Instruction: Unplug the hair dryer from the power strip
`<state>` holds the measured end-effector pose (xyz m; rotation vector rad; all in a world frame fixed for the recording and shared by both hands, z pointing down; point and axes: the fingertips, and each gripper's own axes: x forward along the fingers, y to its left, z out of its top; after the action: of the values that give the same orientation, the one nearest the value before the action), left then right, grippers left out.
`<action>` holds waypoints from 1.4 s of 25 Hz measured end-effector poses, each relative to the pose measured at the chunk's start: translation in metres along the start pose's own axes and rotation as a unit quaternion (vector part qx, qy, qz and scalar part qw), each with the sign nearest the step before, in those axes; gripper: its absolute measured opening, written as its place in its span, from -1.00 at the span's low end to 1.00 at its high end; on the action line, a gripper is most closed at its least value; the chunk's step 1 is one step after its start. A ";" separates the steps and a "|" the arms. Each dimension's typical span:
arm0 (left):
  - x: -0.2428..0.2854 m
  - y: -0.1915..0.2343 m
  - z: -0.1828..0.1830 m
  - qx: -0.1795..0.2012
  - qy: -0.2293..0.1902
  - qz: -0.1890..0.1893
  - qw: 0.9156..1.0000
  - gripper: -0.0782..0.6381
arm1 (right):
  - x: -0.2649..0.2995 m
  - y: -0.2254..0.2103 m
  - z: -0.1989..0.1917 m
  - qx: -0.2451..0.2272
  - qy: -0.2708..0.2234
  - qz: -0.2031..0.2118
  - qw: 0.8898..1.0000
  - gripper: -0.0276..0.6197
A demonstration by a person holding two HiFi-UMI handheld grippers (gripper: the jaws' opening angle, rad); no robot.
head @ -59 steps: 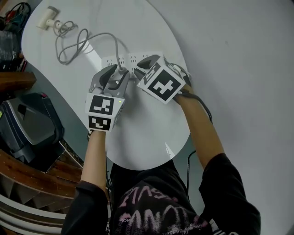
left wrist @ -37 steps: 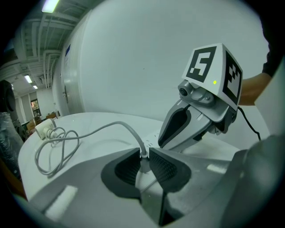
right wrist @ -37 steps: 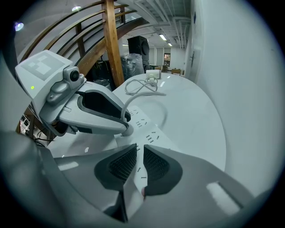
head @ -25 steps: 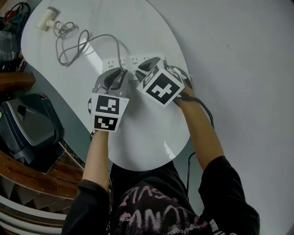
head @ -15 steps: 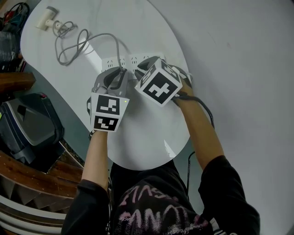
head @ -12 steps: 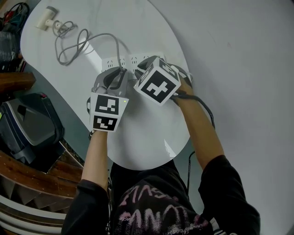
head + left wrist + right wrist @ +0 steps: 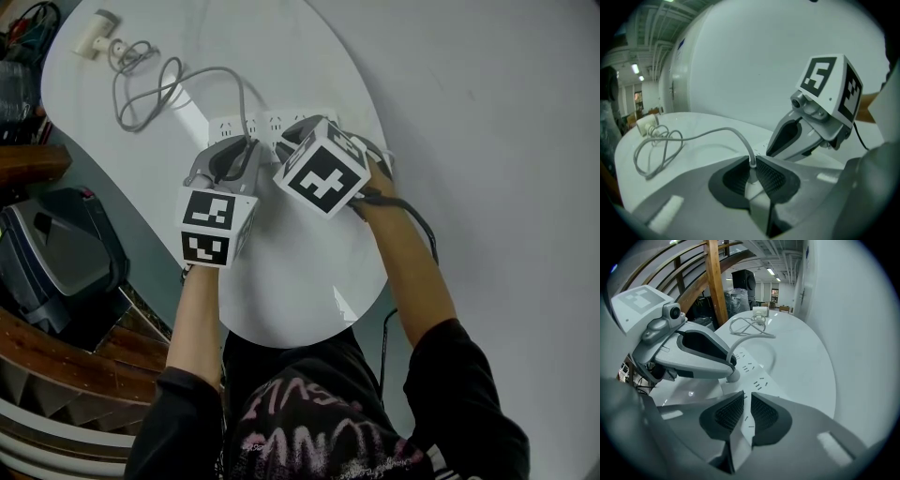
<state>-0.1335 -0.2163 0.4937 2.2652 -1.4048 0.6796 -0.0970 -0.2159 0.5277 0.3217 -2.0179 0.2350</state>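
The white power strip (image 7: 263, 121) lies on the white table (image 7: 309, 272). My left gripper (image 7: 242, 154) is shut on the hair dryer's plug (image 7: 750, 177), right at the strip, and the grey cord (image 7: 723, 132) rises out between its pads. I cannot tell whether the plug's pins are still in the socket. My right gripper (image 7: 294, 142) is shut on the near end of the power strip (image 7: 756, 376), beside the left one. The cord (image 7: 141, 89) loops away to the hair dryer (image 7: 95, 34) at the table's far left end.
The table's left edge (image 7: 141, 220) drops to dark cases (image 7: 56, 253) and wooden stair rails (image 7: 712, 277). A black cable (image 7: 412, 220) trails from the right gripper off the table's near right edge. A white wall (image 7: 754, 61) stands behind the table.
Both grippers keep their holds at the strip. The left gripper's cube has shifted slightly left and toward me, and the right cube has tilted a little.
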 end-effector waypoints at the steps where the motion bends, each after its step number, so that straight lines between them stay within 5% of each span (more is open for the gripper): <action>1: -0.001 -0.002 0.000 0.019 0.005 0.000 1.000 -0.64 | 0.000 0.001 0.000 0.001 -0.002 0.001 1.000 -0.68; 3: -0.001 -0.004 -0.001 0.040 0.012 -0.002 0.999 -0.64 | 0.000 0.001 -0.001 0.003 -0.003 0.002 1.000 -0.68; 8: -0.001 0.000 -0.001 -0.005 0.001 0.001 1.000 -0.64 | 0.001 0.000 0.001 -0.002 0.008 -0.004 1.000 -0.68; 14: -0.001 -0.004 0.001 0.041 0.017 0.003 0.999 -0.65 | 0.001 0.000 0.000 0.001 0.008 -0.003 1.000 -0.68; 17: 0.001 0.001 0.001 0.010 0.006 -0.002 1.000 -0.65 | 0.002 0.000 0.001 0.005 0.003 -0.002 1.000 -0.68; 21: -0.001 -0.003 0.001 0.063 0.019 0.000 0.998 -0.65 | 0.002 0.001 0.002 0.006 0.010 0.002 1.000 -0.68; 26: -0.002 0.001 0.002 0.012 0.006 -0.010 1.000 -0.65 | 0.001 0.001 0.003 0.009 0.018 0.001 1.000 -0.68; 30: -0.002 -0.003 0.002 0.050 0.017 -0.011 0.999 -0.65 | 0.001 0.001 0.003 0.005 0.027 0.001 1.000 -0.68; 35: -0.001 -0.001 0.003 0.022 0.014 -0.010 1.000 -0.65 | 0.001 0.002 0.002 0.010 0.024 -0.002 1.000 -0.68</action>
<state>-0.1329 -0.2168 0.4906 2.2913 -1.3654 0.7392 -0.0995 -0.2150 0.5275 0.3284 -1.9694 0.2577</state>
